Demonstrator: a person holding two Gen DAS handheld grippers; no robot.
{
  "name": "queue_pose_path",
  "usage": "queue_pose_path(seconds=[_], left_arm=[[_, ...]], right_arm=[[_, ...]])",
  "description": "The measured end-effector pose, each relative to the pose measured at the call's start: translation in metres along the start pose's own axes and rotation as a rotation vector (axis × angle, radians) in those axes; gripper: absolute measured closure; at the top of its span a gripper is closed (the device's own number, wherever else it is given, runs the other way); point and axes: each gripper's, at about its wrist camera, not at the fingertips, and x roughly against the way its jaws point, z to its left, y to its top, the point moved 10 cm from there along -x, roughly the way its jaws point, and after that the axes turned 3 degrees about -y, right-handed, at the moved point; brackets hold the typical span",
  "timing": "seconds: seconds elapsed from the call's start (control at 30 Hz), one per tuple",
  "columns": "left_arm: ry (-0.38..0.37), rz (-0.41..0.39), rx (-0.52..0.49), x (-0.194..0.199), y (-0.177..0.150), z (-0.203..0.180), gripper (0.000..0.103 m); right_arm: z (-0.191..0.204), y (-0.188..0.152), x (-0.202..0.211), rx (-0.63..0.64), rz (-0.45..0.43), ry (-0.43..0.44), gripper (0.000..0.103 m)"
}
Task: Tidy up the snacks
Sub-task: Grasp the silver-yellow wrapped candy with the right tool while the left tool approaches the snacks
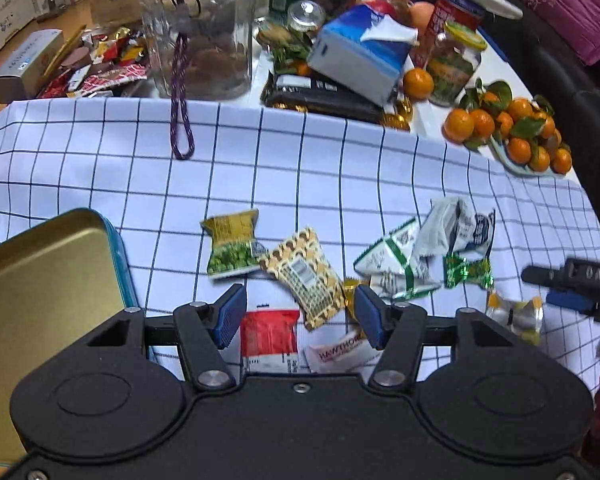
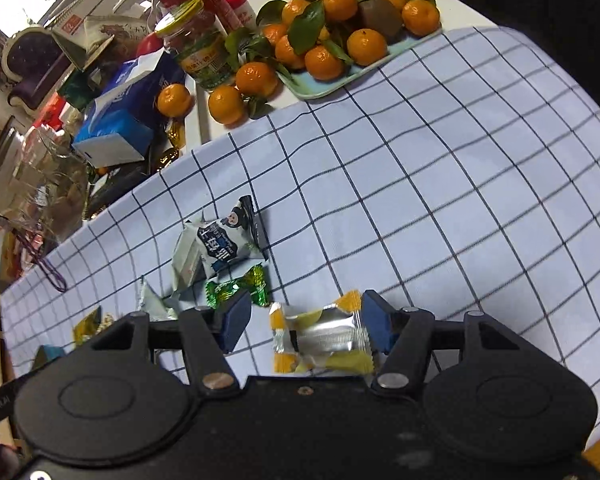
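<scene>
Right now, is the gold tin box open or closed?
Open. The tin shows its bare gold inside, with no lid on it and no snacks visible inside.

A white table [image 1: 496, 68] carries a blue-and-white checked cloth [image 1: 300, 168] over its near part. The far part is crowded: a large clear glass jar [image 1: 200, 36], a blue tissue box [image 1: 360, 52], a pale tray [image 2: 332, 80] of leafy mandarins [image 2: 336, 32]. A dark seat [image 1: 560, 52] with a magenta cushion [image 1: 580, 12] stands beyond. Bright light enters at upper left in the right wrist view.
</scene>
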Motion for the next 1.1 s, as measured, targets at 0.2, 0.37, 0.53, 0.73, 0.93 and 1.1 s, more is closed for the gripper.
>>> queue_pose_path(seconds=[0.2,0.37,0.53,0.73,0.93,1.1], left_arm=[[-0.004,0.028,-0.038,-0.004,-0.01,0.001,0.041],[0.0,0.039,-0.019,-0.008,-0.011,0.008,0.041],[0.001,0.035,-0.016,-0.007,-0.011,0.008,0.041],[-0.008,0.033,-0.025,-0.007,-0.01,0.003,0.041],[-0.022,0.05,-0.006,-0.012,-0.009,0.006,0.041],[-0.045,0.069,0.009,-0.017,-0.009,0.003,0.041]], right_arm=[[0.015,0.006,-0.015,0.056,-0.012,-0.007,0.038],[0.017,-0.002,-0.022,0.078,0.039,-0.007,0.038],[0.012,-0.027,-0.021,0.108,0.124,0.013,0.038],[0.014,-0.047,-0.016,0.179,0.132,0.022,0.042],[0.02,-0.047,-0.018,0.21,0.098,-0.03,0.042],[0.022,-0.047,-0.02,0.231,0.088,-0.059,0.042]])
